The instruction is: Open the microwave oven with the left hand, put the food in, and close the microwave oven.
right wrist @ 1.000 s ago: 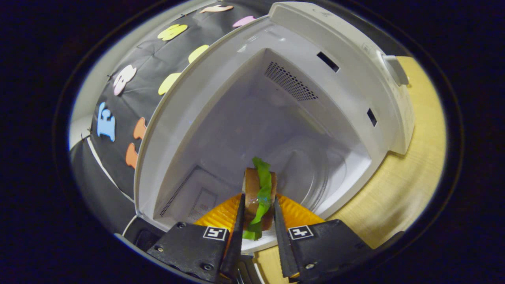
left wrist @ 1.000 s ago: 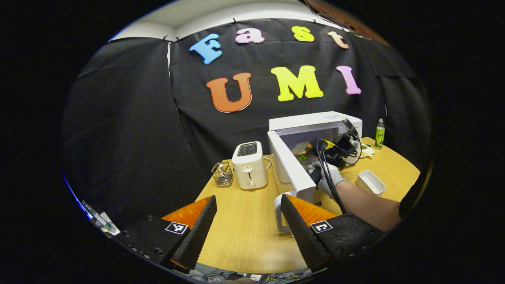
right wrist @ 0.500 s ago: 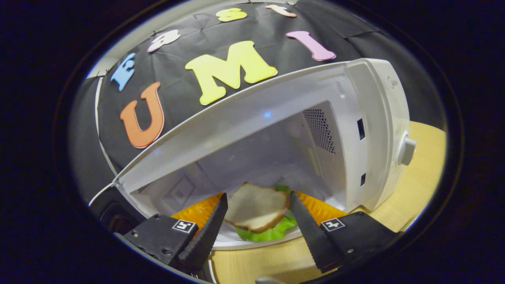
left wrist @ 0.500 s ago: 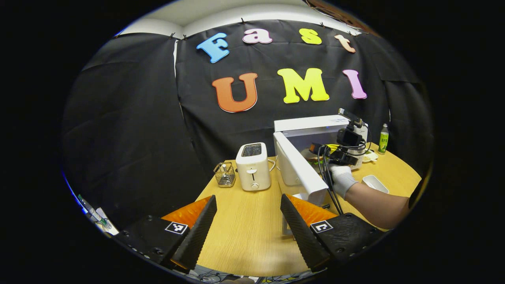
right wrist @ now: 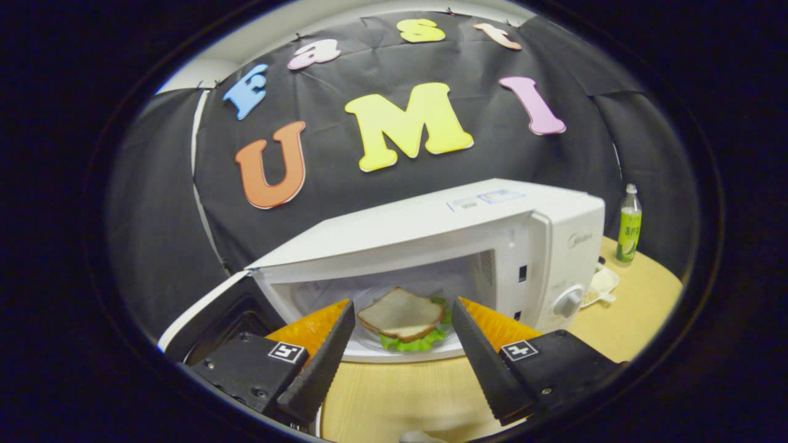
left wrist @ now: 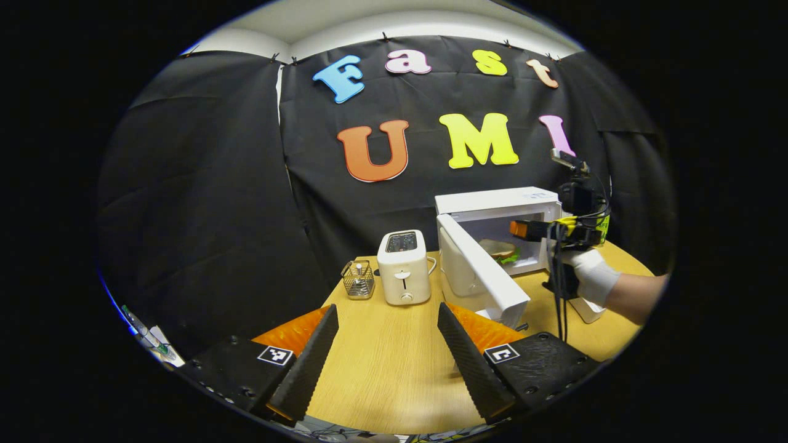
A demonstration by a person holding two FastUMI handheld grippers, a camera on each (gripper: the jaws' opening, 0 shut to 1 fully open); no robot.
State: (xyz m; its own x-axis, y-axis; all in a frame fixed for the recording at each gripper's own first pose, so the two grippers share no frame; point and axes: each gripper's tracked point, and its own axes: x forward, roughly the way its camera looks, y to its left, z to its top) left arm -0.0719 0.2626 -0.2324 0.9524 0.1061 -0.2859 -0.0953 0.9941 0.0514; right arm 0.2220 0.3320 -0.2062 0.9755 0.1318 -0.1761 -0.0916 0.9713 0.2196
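We see bare wooden surface (left wrist: pixel 381 363) ahead of our left claw (left wrist: pixel 385 363), whose jaws stand wide apart over it. Beyond it, the toaster (left wrist: pixel 404 267) and a small wire basket (left wrist: pixel 357 279) stand at the back, left of the microwave (left wrist: pixel 498 212). The swung-out microwave door (left wrist: pixel 483 277) juts toward us on the right, edging that lane. Our right claw (right wrist: pixel 399 354), jaws spread, sits just outside the microwave's open mouth; the sandwich (right wrist: pixel 403 320) lies inside on the floor of the cavity, with room above it. A gloved hand (left wrist: pixel 591 274) holds that claw to the right of the opening.
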